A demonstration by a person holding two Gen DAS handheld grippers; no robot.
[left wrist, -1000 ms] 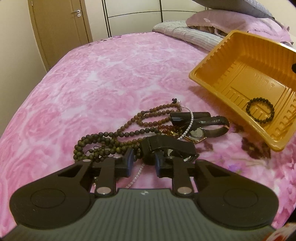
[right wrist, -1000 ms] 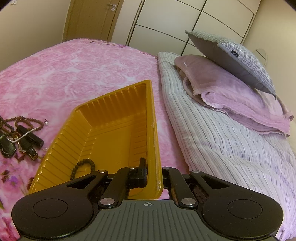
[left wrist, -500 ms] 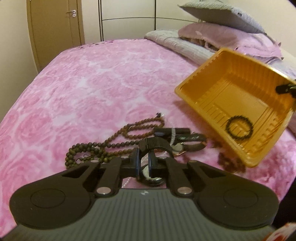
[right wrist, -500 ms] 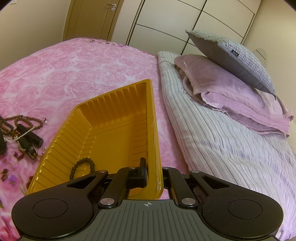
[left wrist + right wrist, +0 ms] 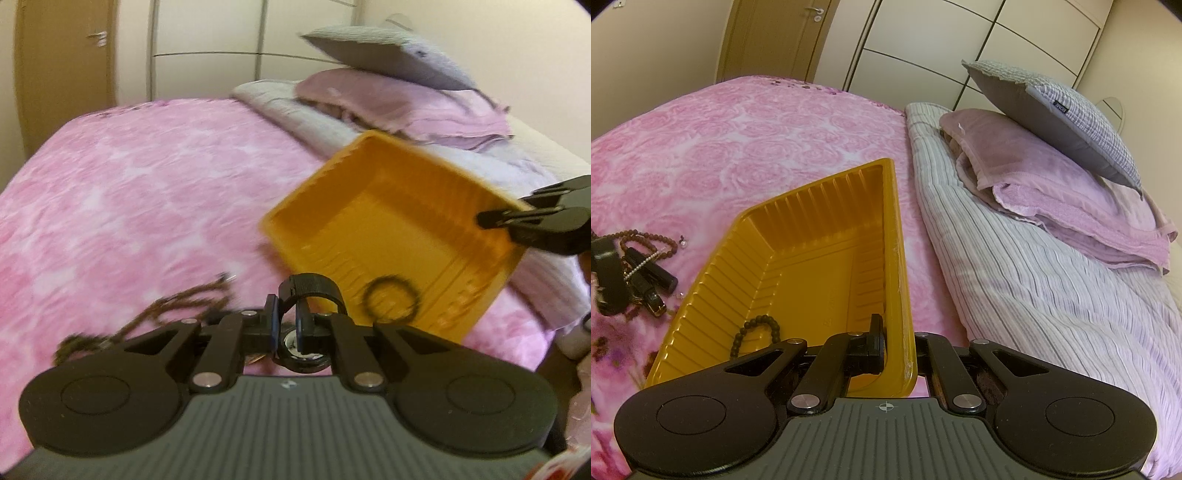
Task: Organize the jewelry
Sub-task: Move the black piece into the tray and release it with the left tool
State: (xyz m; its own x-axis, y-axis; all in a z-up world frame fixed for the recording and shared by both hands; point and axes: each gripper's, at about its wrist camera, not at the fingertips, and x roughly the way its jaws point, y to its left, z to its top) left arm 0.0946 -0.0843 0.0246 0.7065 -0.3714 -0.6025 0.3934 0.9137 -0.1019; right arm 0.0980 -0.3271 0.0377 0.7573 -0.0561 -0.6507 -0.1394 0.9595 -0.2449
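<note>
Left gripper point(image 5: 286, 325) closed on a black-strapped watch point(image 5: 303, 350), held clear of the pink bedspread point(image 5: 129, 192); right gripper point(image 5: 886, 345) clamped on the orange tray's point(image 5: 798, 236) near wall, tray tilted; a dark bead bracelet point(image 5: 755, 332) lies inside; remaining bead necklaces point(image 5: 646, 240) rest on the bedspread left of the tray.

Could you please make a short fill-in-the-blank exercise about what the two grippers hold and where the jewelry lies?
1. The left gripper is shut on the strap of a black ____.
2. The right gripper is shut on the rim of the yellow ____.
3. One dark bead bracelet lies ____ the tray.
4. The bead necklaces lie on the ____ bedspread.

Missing words: watch; tray; inside; pink
</note>
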